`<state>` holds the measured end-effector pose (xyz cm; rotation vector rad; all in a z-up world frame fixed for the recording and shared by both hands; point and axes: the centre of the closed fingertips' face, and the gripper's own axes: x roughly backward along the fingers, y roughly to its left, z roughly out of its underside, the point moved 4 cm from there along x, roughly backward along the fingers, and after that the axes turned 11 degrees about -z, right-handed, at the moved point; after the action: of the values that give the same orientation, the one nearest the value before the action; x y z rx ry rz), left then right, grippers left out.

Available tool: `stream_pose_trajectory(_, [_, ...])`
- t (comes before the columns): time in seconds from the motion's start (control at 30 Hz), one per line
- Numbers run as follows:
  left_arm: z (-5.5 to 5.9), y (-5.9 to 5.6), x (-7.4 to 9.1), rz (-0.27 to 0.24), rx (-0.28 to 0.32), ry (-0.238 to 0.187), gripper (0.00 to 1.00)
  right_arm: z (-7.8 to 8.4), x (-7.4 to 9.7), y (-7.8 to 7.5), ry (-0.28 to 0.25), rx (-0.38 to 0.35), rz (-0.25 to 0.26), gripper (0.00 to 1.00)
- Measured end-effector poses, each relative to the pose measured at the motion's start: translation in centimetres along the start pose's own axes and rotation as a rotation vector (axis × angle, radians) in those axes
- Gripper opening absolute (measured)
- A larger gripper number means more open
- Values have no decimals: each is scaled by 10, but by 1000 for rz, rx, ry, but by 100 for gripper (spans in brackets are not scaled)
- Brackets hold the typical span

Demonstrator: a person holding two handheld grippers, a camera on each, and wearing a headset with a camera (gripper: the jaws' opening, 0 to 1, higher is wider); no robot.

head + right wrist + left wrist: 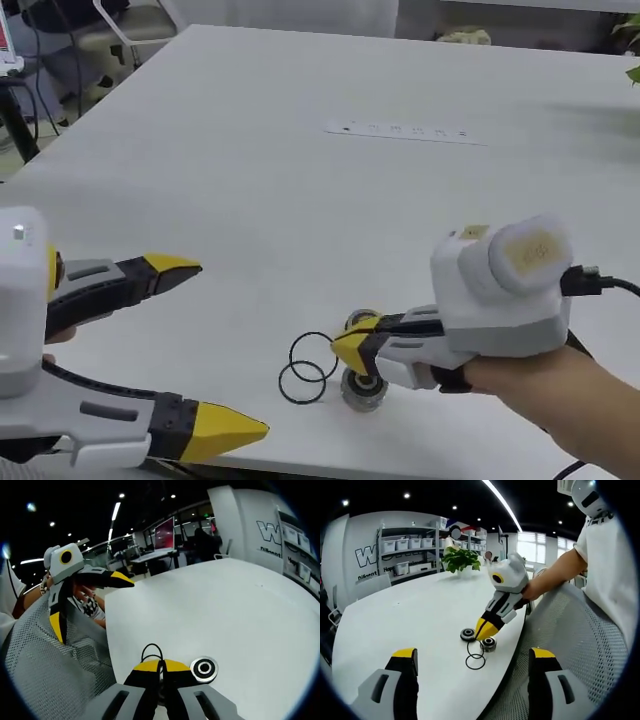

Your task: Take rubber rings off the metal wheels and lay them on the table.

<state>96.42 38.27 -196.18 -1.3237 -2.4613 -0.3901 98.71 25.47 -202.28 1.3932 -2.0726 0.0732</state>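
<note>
2 rings (303, 363) flat nr R claw (341, 350)

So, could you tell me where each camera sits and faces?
Head view: on the headset, looking down at the table; the left gripper, right gripper and a hand show.
Left gripper view: faces the right gripper, own jaws wide apart.
Right gripper view: faces the left gripper, own jaws together.
All share the rubber rings.

The left gripper (230, 348), lower left in the head view, and the right gripper (342, 352), lower right, look alike: white and grey bodies, black jaws, yellow tips. A black cable (603, 284) leaves the right one (near the frame's right edge). The person wears a white short-sleeved shirt (602, 550).
</note>
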Motion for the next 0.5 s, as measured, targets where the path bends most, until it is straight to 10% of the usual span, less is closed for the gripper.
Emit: stream_pose_trajectory(0.5, [3, 0, -1, 7, -8, 16, 89, 11, -4, -8, 81, 63, 43, 2])
